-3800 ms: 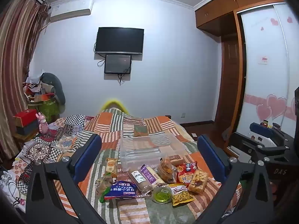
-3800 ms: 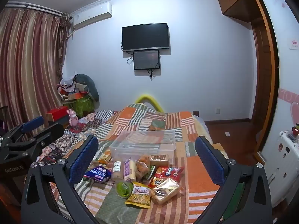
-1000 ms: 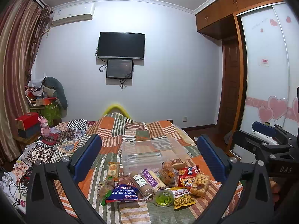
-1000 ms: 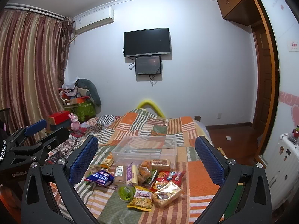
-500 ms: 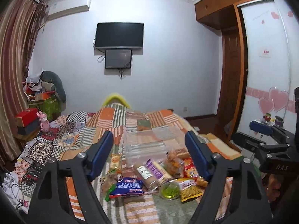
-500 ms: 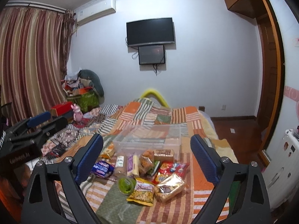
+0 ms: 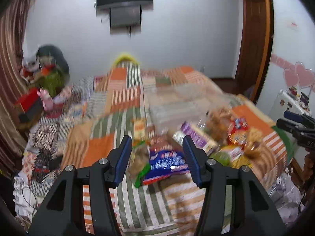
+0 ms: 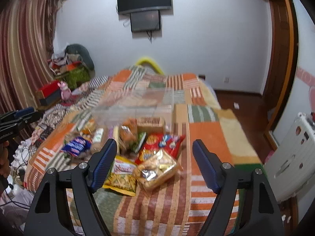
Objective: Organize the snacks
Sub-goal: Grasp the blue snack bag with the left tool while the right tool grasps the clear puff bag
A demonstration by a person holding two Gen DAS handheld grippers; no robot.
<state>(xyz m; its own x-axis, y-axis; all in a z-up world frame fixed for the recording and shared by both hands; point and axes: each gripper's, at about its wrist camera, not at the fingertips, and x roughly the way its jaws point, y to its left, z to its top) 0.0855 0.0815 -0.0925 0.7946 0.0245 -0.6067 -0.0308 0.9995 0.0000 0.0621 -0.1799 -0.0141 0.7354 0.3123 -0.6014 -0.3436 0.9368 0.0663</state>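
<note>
Looks like the reach-in step: left gripper (image 7: 156, 155), jaws just been narrowing with nothing pinched, lines up on the blue snack bag (image 7: 167, 162) right ahead. Right gripper (image 8: 154, 164), closing too but wider and empty, frames the clear cookie pack (image 8: 157, 169). Next I'd guess each needs to drop onto its pack, then carry it to the clear bin (image 8: 135, 106) beyond.

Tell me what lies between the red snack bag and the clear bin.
In the right wrist view, a brown boxed snack lies between the red bag and the clear bin, right against the bin's near wall. Blur hides finer detail.

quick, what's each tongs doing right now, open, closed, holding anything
Left tongs: open, just been closing, holding nothing.
Right tongs: open, just been closing, holding nothing.
</note>
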